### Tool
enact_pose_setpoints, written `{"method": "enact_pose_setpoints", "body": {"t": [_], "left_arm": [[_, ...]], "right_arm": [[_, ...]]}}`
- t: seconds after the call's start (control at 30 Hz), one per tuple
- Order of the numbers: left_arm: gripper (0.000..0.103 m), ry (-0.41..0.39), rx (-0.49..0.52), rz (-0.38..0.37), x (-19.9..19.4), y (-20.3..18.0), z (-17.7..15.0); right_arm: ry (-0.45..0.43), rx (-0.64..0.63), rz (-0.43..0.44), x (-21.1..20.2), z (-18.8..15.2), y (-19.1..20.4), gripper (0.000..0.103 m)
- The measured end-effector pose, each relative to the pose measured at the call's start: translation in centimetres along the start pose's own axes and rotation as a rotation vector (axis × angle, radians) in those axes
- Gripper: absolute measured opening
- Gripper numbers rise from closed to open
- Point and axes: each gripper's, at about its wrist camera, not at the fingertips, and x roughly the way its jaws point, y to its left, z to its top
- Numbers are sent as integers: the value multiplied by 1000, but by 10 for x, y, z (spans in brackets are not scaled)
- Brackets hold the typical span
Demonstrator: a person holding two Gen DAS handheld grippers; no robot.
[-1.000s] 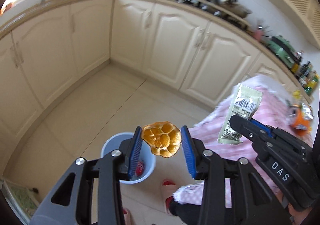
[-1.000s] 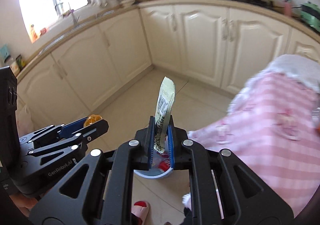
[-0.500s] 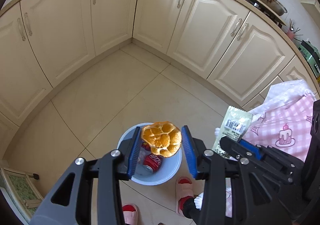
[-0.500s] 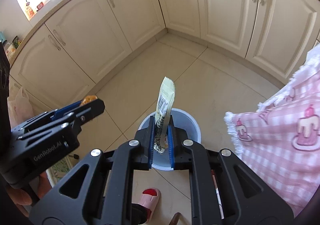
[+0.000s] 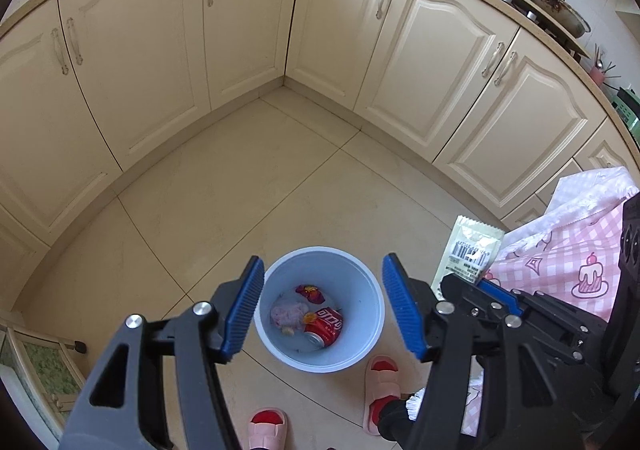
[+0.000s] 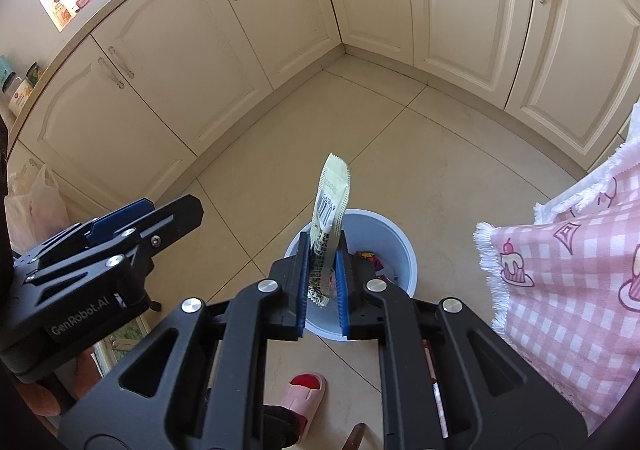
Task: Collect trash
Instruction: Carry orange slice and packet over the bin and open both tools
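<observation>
The right gripper pinches the wrapper upright, long axis vertical, with the bin directly below toward 12 o'clock. The left gripper, jaws just opened wide and empty, also hangs above the bin.

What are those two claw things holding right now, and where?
The right gripper pinches a pale wrapper by its lower end. The left gripper, just opened, holds nothing.

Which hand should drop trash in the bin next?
Right. Its gripper holds the wrapper over the bin. The left gripper is open and empty.
</observation>
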Motion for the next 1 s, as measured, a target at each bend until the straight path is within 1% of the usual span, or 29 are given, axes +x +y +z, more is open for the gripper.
{"method": "enact_pose_setpoints", "body": {"t": [0.3,0.47,0.6,0.63,0.87,1.0], "left_arm": [[60,-7,-25,26,-9,15,-1],[60,-13,-41,38,-15,22,0],[60,-20,-38,39,-21,22,1],[60,-23,-35,40,-24,21,1],[60,-55,-17,23,-50,7,2],[60,-88,10,2,-75,-13,1]], "right_arm": [[-4,-14,12,9,4,10,13],[-28,-20,4,9,9,14,15],[-41,-14,-2,3,11,15,30],[-43,-14,-3,1,11,15,31],[-75,3,-11,-31,7,6,31],[-129,4,-19,-71,4,3,31]]}}
